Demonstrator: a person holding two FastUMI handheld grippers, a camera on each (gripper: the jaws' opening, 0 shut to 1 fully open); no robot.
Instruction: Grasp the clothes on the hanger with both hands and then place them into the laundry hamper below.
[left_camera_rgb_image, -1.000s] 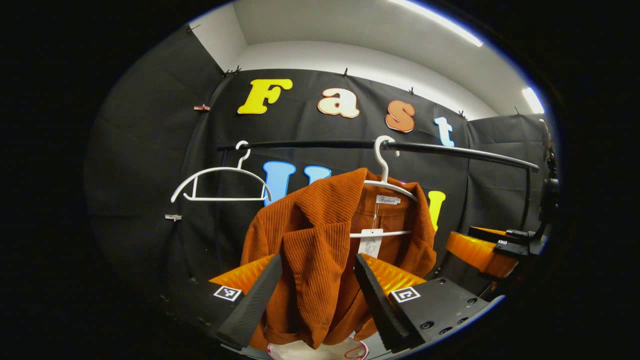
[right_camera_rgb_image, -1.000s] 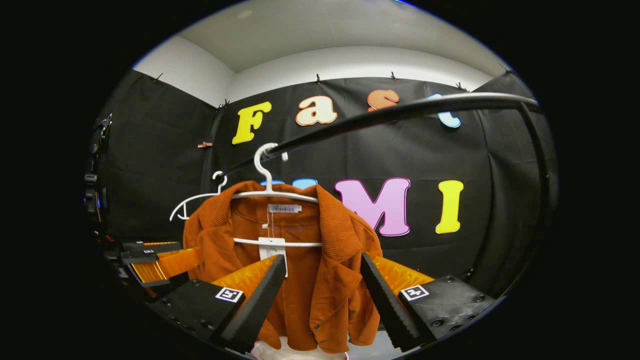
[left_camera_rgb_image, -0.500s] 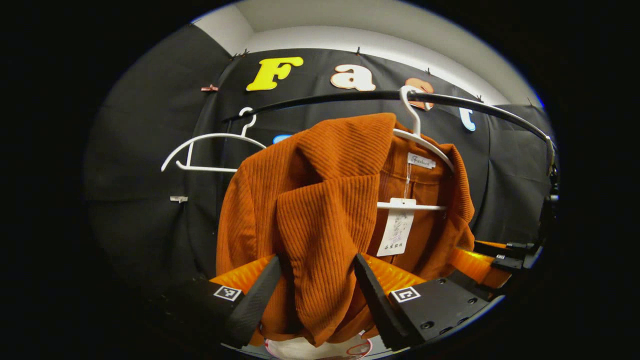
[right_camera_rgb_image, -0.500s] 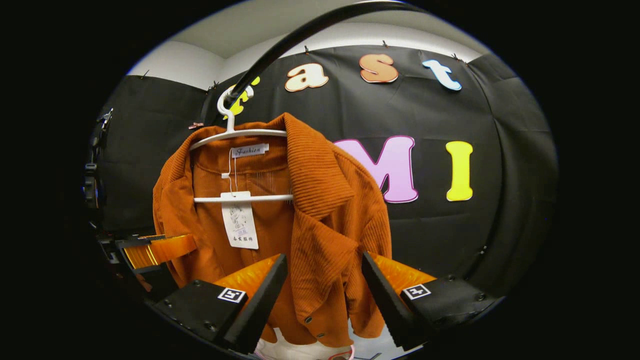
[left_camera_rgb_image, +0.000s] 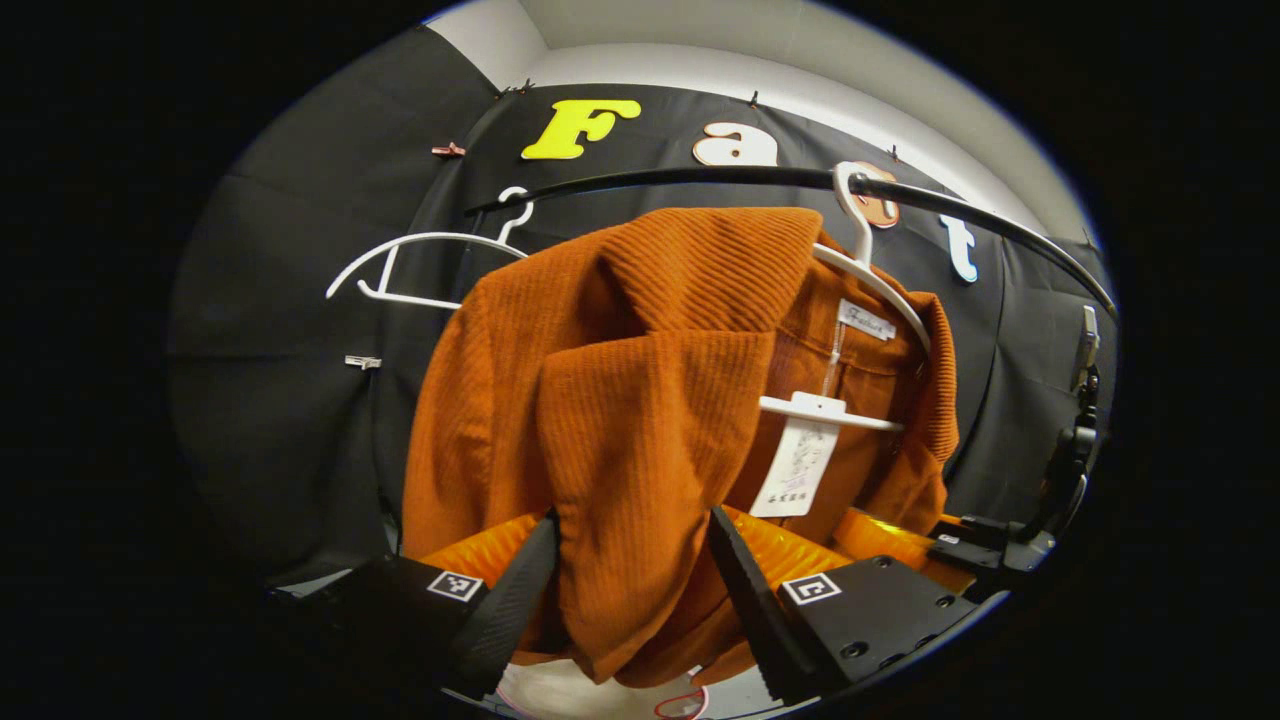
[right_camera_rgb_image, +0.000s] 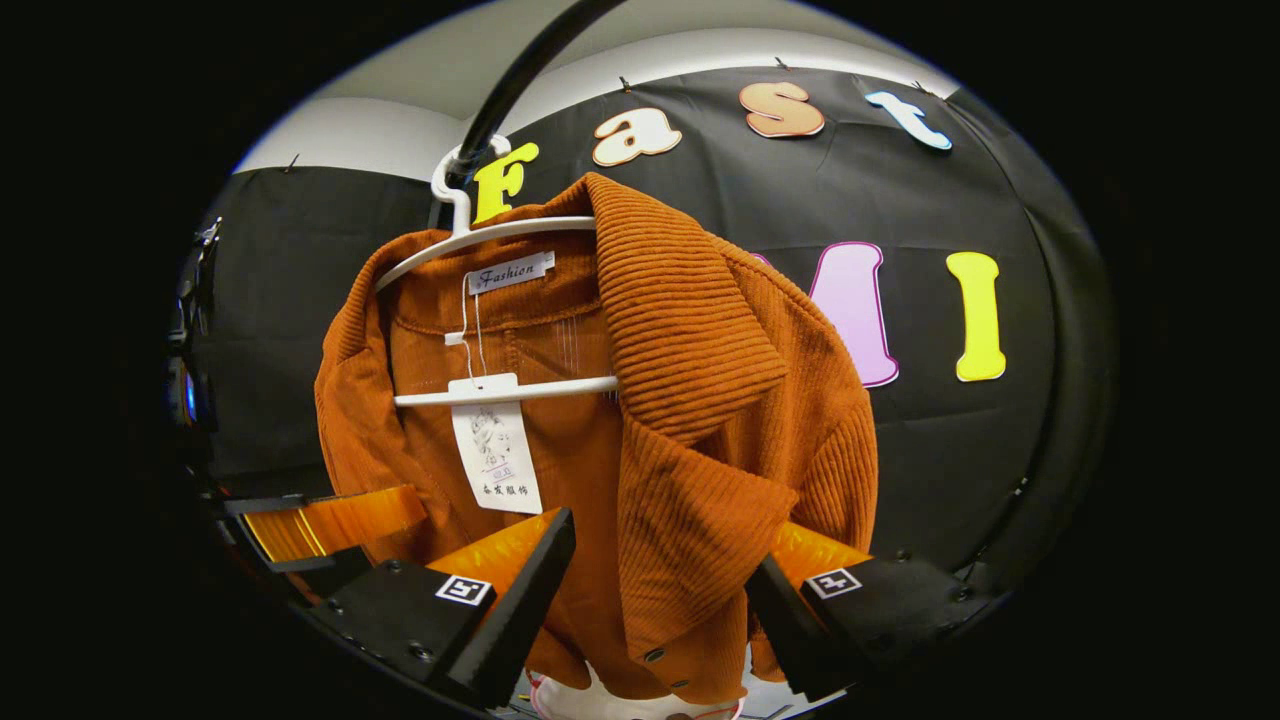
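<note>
We see an orange jacket (left_camera_rgb_image: 640, 400) in the middle of the left gripper view. It hangs on a white hanger (left_camera_rgb_image: 860, 262) hooked over a black rail (left_camera_rgb_image: 700, 178) near the top. A paper tag (left_camera_rgb_image: 797, 465) dangles inside the jacket, right of the middle. A bare hanger (left_camera_rgb_image: 420, 262) hangs at the upper left.

Our left gripper (left_camera_rgb_image: 632, 580) sits at the bottom. Its fingers are spread apart, with the jacket's front flap between them.

In the right gripper view, our right gripper (right_camera_rgb_image: 660, 600) is at the bottom, spread wide too, with the jacket's other flap between its fingers. Something white peeks out under the jacket; we cannot tell what it is.
</note>
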